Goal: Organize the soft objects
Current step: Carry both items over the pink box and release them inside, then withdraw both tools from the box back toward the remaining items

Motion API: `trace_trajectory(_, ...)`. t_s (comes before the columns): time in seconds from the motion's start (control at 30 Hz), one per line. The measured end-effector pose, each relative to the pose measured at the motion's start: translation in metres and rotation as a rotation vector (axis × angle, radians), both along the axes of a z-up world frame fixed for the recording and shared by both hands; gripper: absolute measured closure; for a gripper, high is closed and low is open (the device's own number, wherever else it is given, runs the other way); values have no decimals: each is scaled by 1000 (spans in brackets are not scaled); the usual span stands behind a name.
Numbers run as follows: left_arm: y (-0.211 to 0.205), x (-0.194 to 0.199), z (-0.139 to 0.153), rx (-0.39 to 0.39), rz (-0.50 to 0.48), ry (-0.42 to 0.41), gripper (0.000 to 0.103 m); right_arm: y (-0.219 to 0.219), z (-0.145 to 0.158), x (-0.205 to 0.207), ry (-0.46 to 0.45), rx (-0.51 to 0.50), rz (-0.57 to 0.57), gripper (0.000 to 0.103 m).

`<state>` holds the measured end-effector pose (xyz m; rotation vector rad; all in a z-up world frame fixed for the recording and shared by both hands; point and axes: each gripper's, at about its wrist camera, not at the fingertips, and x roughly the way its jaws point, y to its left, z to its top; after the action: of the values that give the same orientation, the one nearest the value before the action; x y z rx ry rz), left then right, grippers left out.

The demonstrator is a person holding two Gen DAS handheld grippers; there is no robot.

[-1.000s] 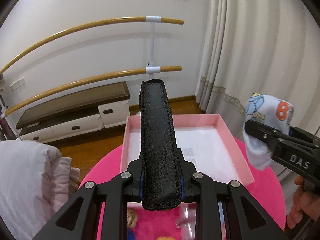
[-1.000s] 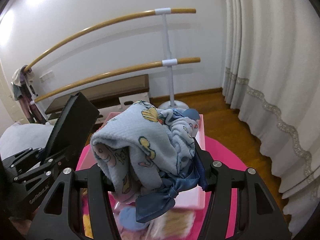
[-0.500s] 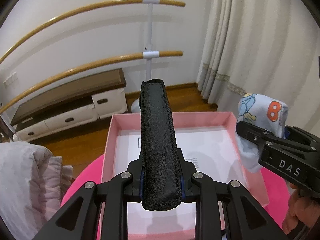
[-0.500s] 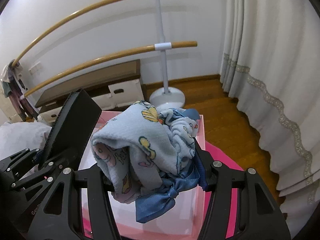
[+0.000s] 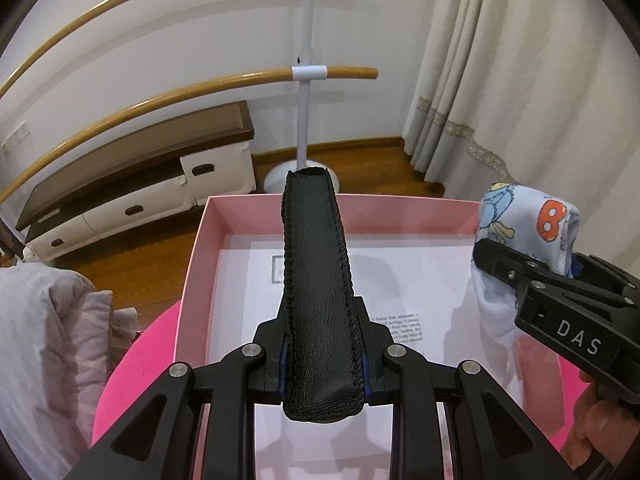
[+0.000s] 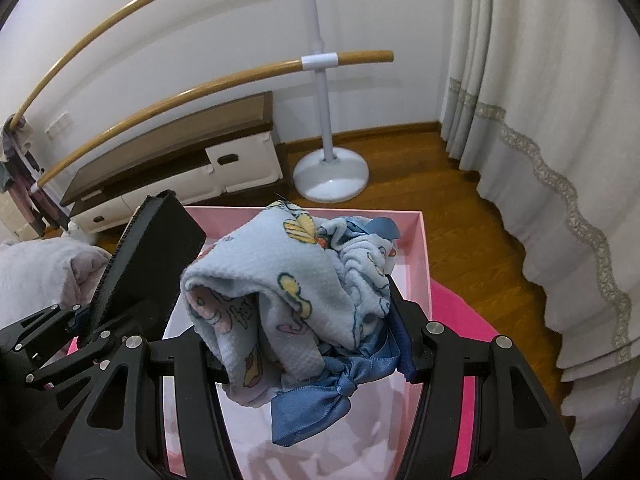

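My left gripper [image 5: 320,320] is shut on a long black leather case [image 5: 316,280] that stands up between its fingers, over the open pink box [image 5: 224,208]. In the right wrist view my right gripper [image 6: 308,320] is shut on a bundled light-blue printed cloth [image 6: 280,276] with a blue satin bow [image 6: 320,396], also above the pink box [image 6: 420,248]. The left wrist view shows that cloth [image 5: 524,232] at the right edge in the right gripper [image 5: 512,276]. The black case [image 6: 156,256] appears at the left of the right wrist view.
The box holds a white printed sheet [image 5: 400,280] and rests on a round hot-pink table [image 5: 136,360]. A pale pink quilt [image 5: 44,340] lies left of the table. Behind stand a low cabinet [image 5: 132,184], a barre stand [image 5: 304,80] and curtains [image 5: 520,80].
Both grippers have moved forward and lower over the pink box, which now fills more of each view. The case and the cloth stay gripped as before.
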<state>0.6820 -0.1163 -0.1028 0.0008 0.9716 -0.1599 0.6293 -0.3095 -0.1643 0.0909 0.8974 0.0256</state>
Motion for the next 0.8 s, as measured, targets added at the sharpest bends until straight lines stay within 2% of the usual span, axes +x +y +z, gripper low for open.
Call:
trace_trajectory(0.1,-3,5,-2,12,3,15,78,0,-4,7,16,-6,1,47)
trace_trajectory(0.13,-5,7,-2,21,1,20,71,1,-5,9,22,-9,4,44)
trace_trajectory(0.17,-6,9,-1,26,5,21,59,3,-7,10,29,-15,6,39)
trace_trajectory(0.2,-6,8,2,28,10,15,50,4,-7,11,33,-20,6,37)
trace_trajectory(0.23,-7,9,7,34,19,-1,34,4,-8,11,31,-21,3,34)
trace_trajectory(0.27,-7,6,10,38,25,-18,26,4,-7,11,28,-18,-1,26)
trace_trajectory(0.3,-7,1,13,44,29,-33,24,2,-6,10,24,-14,-6,18)
trace_trajectory(0.33,-8,1,19,49,34,-47,22,0,-4,8,16,-13,-23,4)
trace_trajectory(0.37,-8,-2,22,48,37,-53,18,-2,-3,6,7,-9,-30,0)
trace_trajectory(0.47,-5,-10,33,51,54,-90,6,-9,3,-1,-7,28,-42,0)
trace_trajectory(0.57,-5,-30,44,57,62,-128,0,-15,12,-12,-26,46,-56,0)
trace_trajectory(0.8,-6,-82,70,55,79,-210,0,-13,48,-55,-96,46,-62,0)
